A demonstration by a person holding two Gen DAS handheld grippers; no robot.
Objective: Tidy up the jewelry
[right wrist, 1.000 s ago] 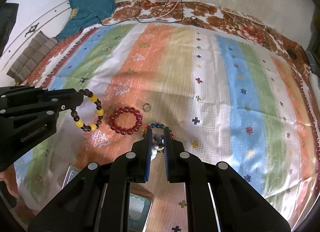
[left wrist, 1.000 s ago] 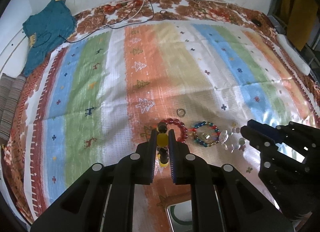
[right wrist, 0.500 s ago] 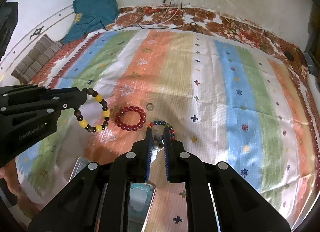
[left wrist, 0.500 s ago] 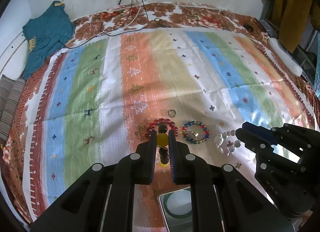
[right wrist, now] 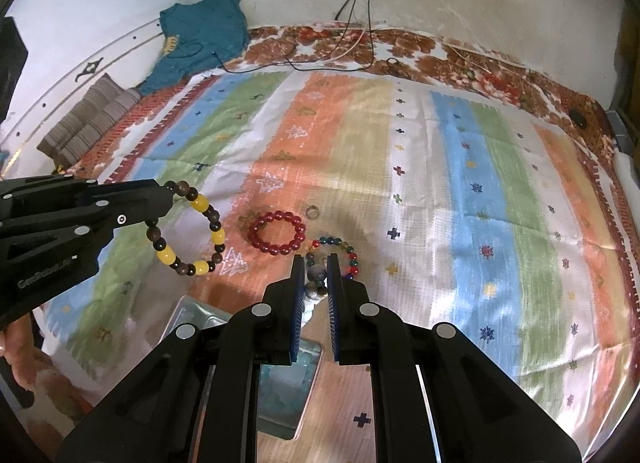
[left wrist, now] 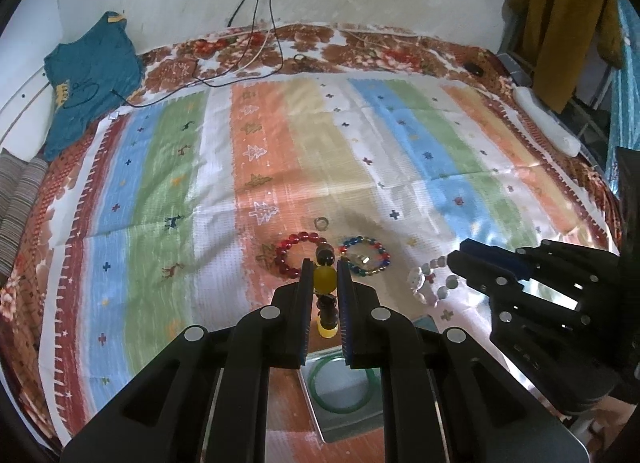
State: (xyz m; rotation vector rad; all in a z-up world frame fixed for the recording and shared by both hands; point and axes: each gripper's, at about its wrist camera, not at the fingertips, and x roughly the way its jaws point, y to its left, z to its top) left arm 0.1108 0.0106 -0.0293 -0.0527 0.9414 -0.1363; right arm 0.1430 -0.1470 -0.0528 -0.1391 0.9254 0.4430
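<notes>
My left gripper (left wrist: 324,277) is shut on a yellow-and-brown bead bracelet (left wrist: 325,278), which hangs in the air in the right wrist view (right wrist: 188,233). My right gripper (right wrist: 314,275) is shut on a clear-and-white bead bracelet (right wrist: 315,283), seen dangling in the left wrist view (left wrist: 430,281). A red bead bracelet (right wrist: 277,232), a multicoloured bead bracelet (right wrist: 340,249) and a small ring (right wrist: 312,212) lie on the striped cloth. A metal tray (left wrist: 340,419) below my grippers holds a green bangle (left wrist: 343,385).
The striped cloth (left wrist: 280,143) covers a bed. A teal shirt (left wrist: 90,75) lies at the far left, cables (left wrist: 256,59) run along the far edge, and a white object (left wrist: 548,121) lies at the right edge. A folded striped fabric (right wrist: 86,123) sits at left.
Both grippers have lifted and pulled back toward the near edge with their bracelets. More of the metal tray and green bangle shows below them.
</notes>
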